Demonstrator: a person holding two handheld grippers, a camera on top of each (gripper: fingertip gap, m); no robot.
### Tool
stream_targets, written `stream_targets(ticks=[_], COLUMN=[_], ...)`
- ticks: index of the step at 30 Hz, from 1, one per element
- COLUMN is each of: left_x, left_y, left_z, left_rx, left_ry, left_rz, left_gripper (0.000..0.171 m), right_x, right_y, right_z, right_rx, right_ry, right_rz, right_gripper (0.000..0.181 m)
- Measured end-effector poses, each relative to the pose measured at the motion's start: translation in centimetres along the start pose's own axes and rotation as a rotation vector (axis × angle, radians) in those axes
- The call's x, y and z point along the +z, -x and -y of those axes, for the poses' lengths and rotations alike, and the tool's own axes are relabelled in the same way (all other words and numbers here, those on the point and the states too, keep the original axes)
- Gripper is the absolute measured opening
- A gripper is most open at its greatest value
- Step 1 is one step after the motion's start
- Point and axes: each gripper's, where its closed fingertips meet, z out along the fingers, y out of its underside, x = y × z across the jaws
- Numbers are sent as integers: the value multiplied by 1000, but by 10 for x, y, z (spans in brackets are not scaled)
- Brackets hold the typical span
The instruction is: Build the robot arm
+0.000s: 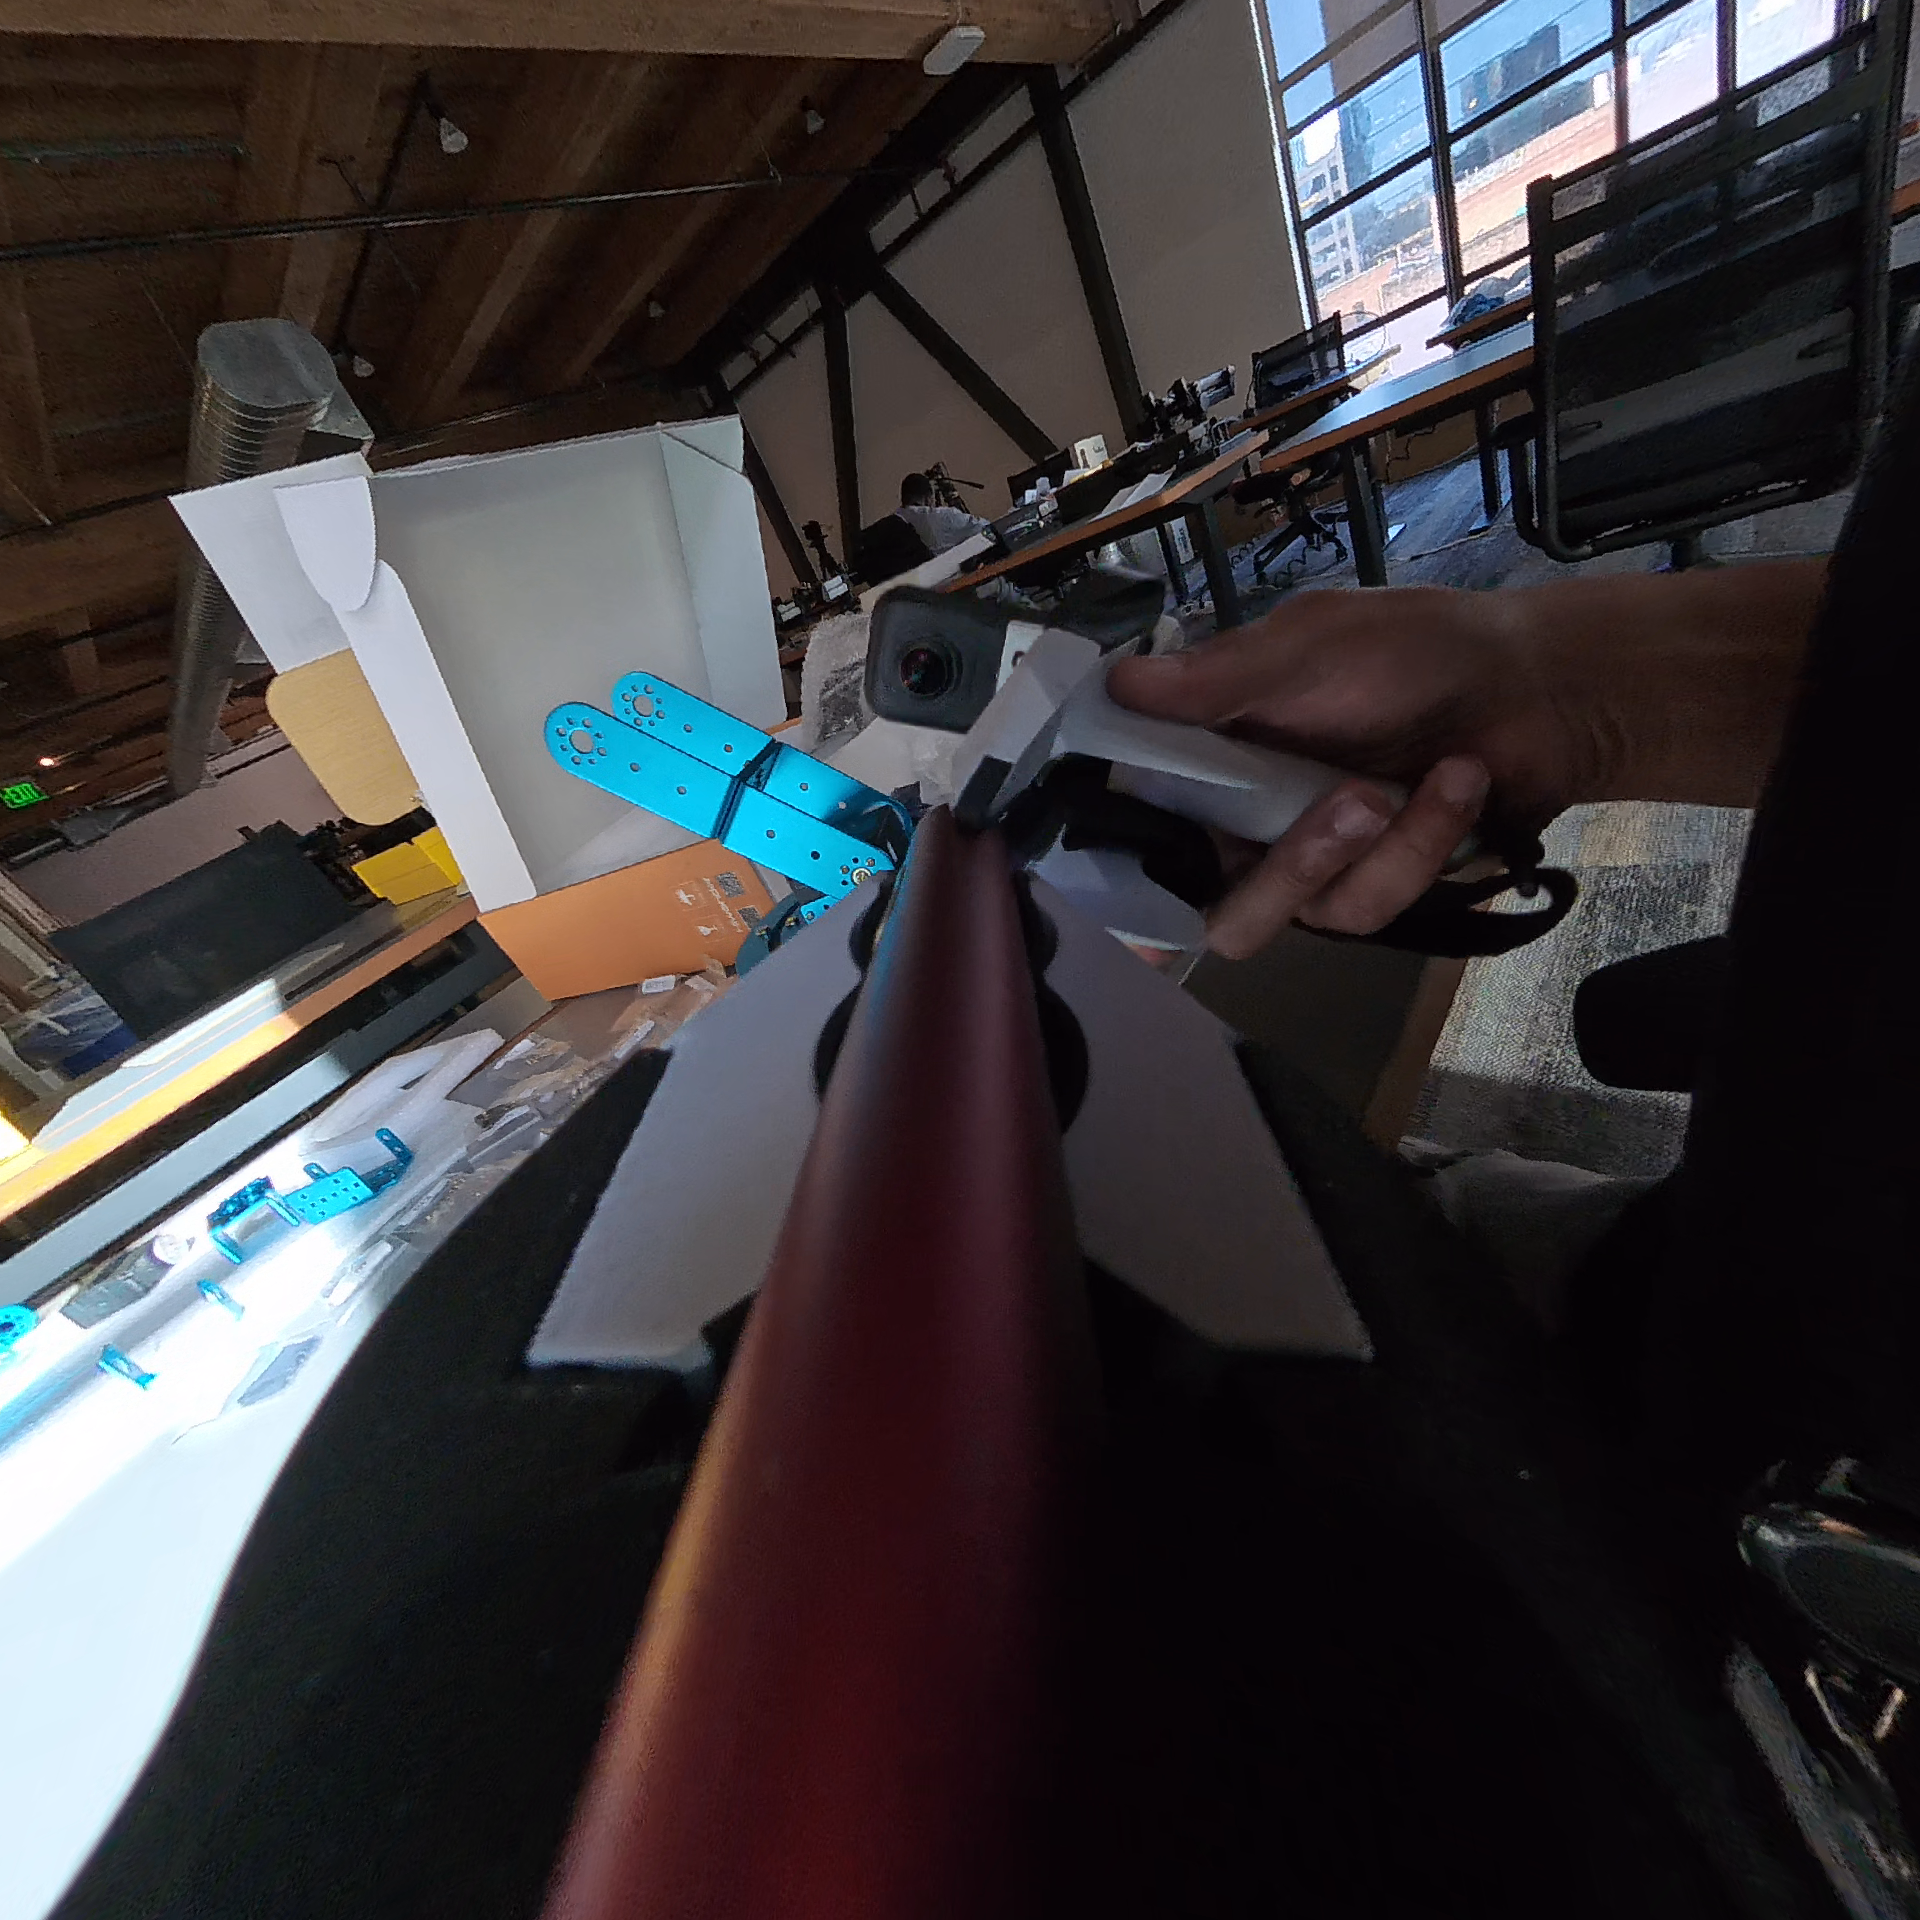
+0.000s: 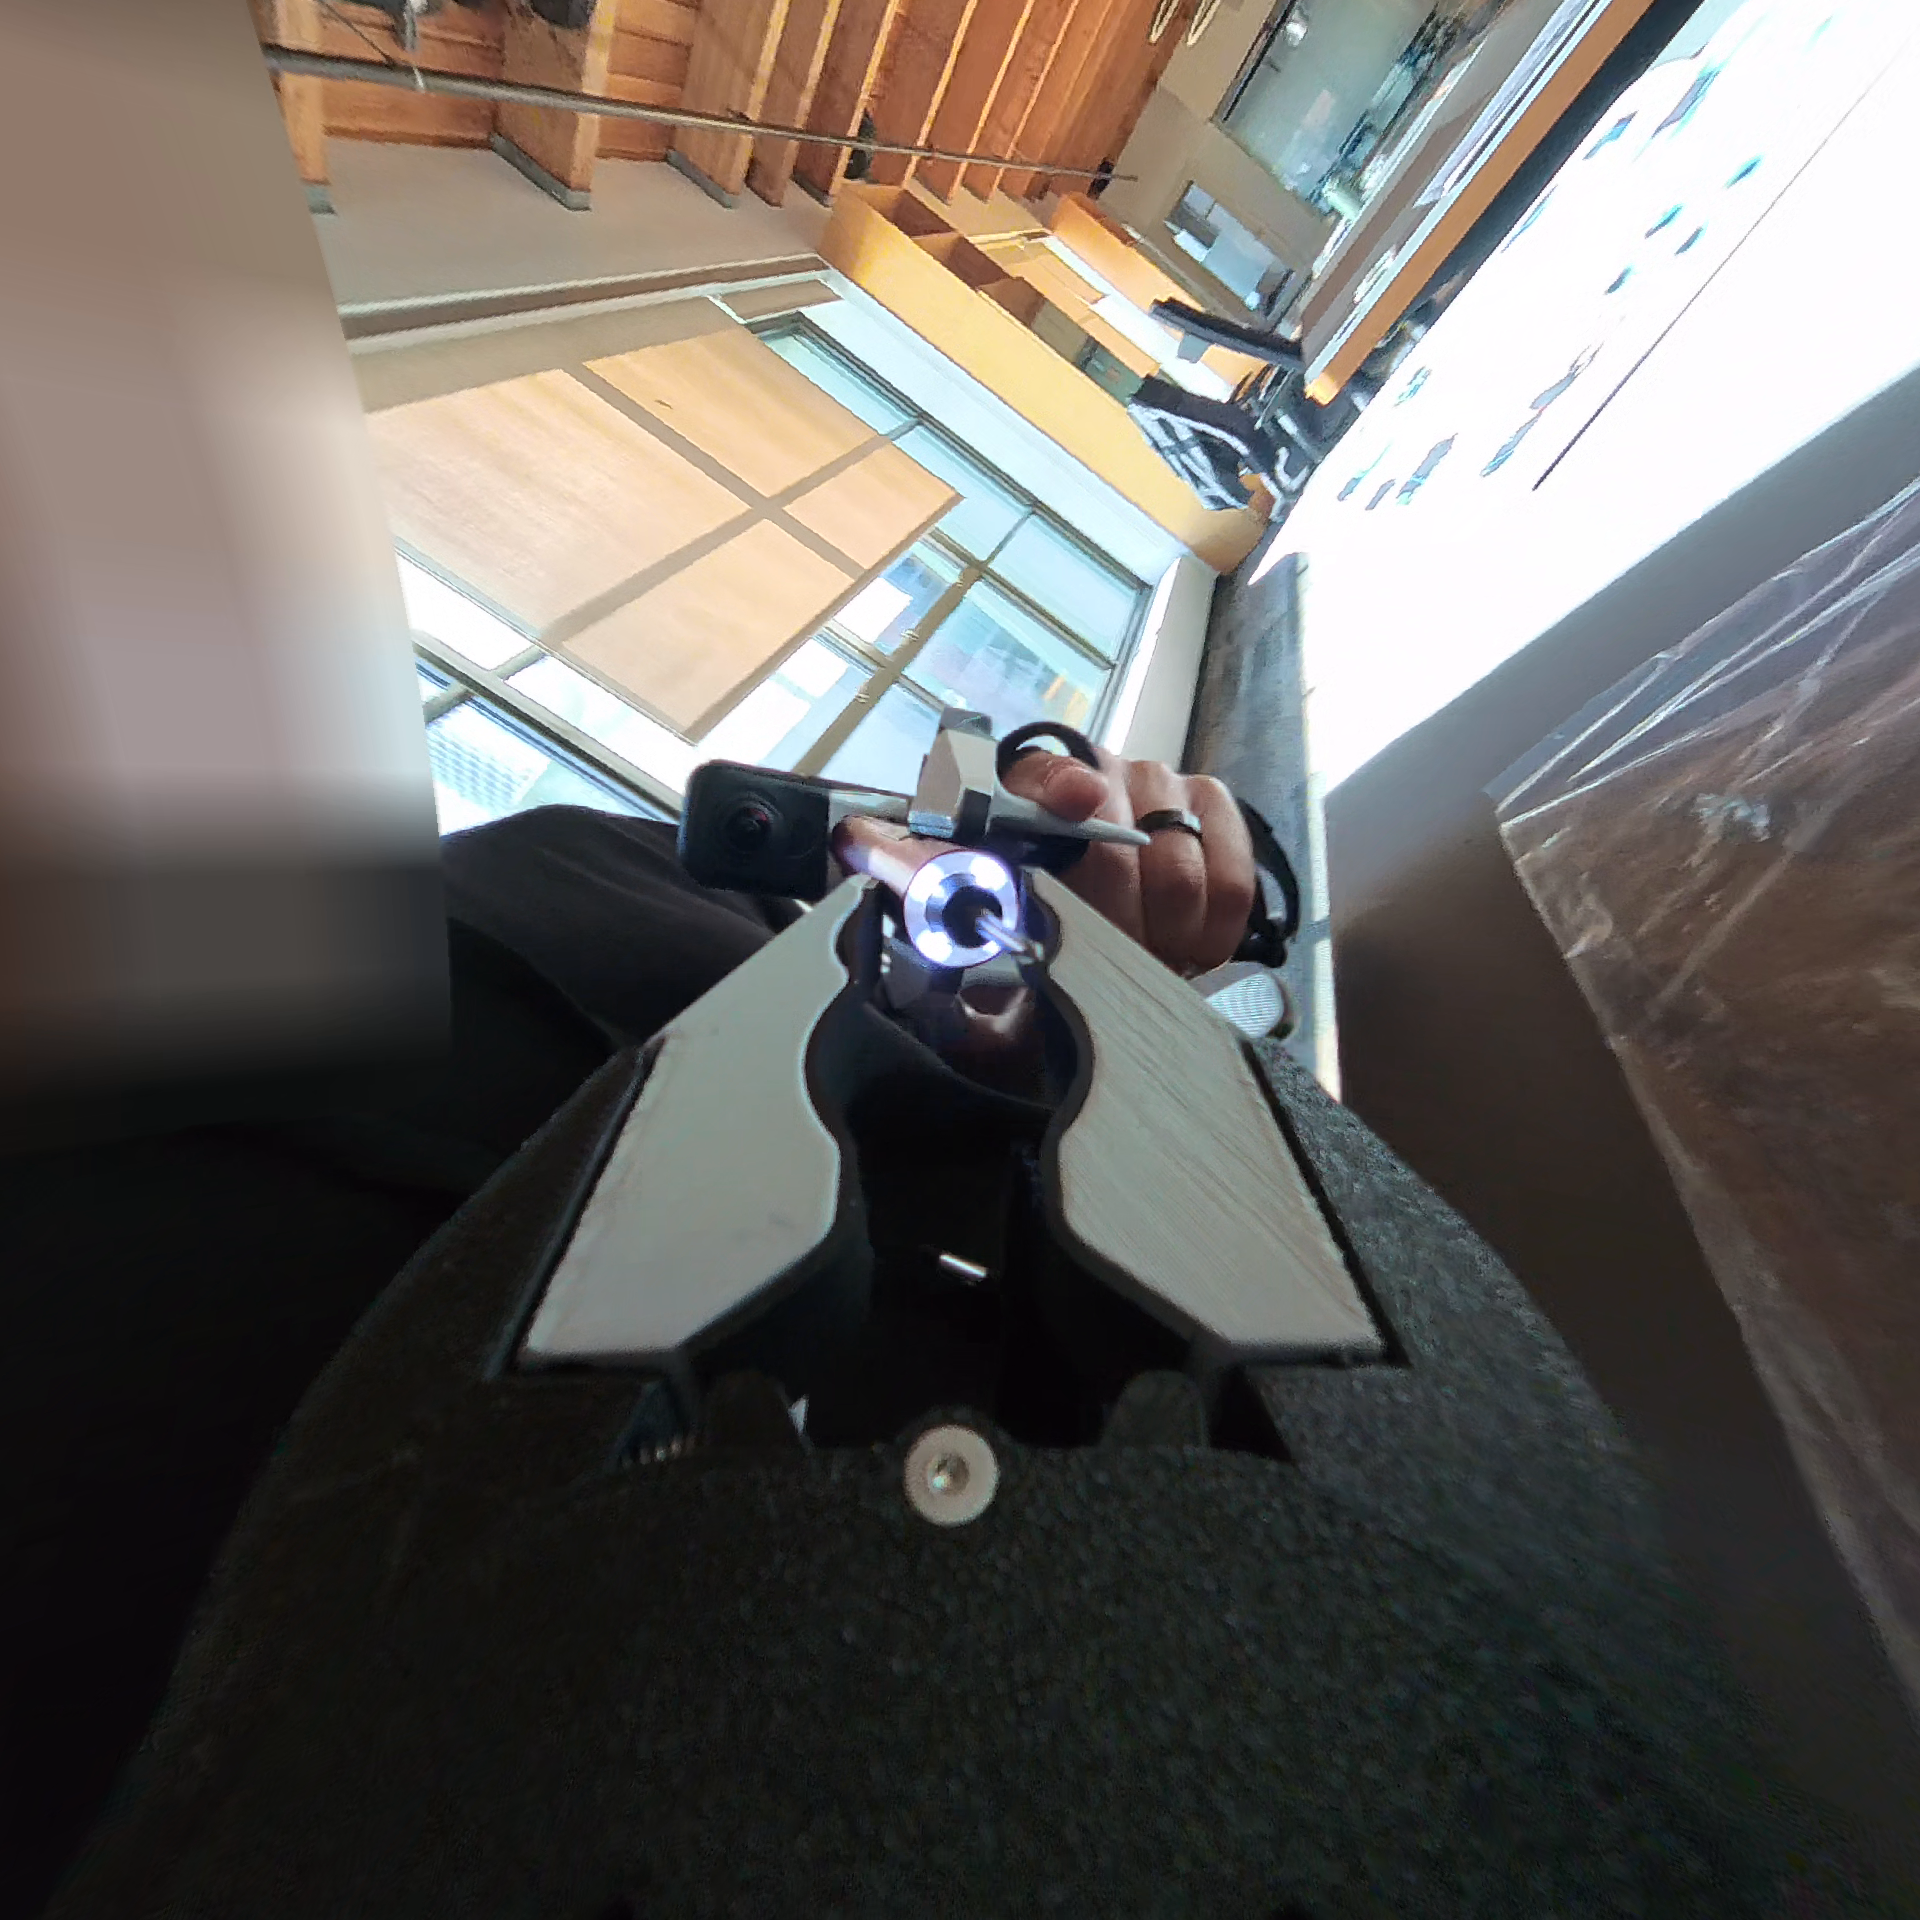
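The left tool [image 1: 961,904] is closed on a dark red, smooth cylindrical electric screwdriver [image 1: 894,1299], which runs lengthwise between its white fingers [image 1: 717,1164]. In the right wrist view the screwdriver's far end [image 2: 961,902] carries a lit white ring around a thin metal bit. The right tool [image 2: 951,940] stands partly open around that lit tip; contact cannot be judged. Left of the tools, small blue metal brackets [image 1: 332,1195] lie on the white worktop [image 1: 125,1507]. Farther off stand a blue bracket arm [image 1: 727,774] and a white box [image 1: 561,623].
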Motion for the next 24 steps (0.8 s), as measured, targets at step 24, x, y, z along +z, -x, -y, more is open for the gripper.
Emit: stream_targets(ticks=[24], left_x=[1], left_y=[-7], left_z=[-4], left_rx=[-1], left_ry=[-6], left_rz=[-13], left_gripper=[20], right_x=[10], right_y=[-2], right_z=[-9], right_rx=[121], right_ry=[-28], right_rz=[24], right_gripper=[25])
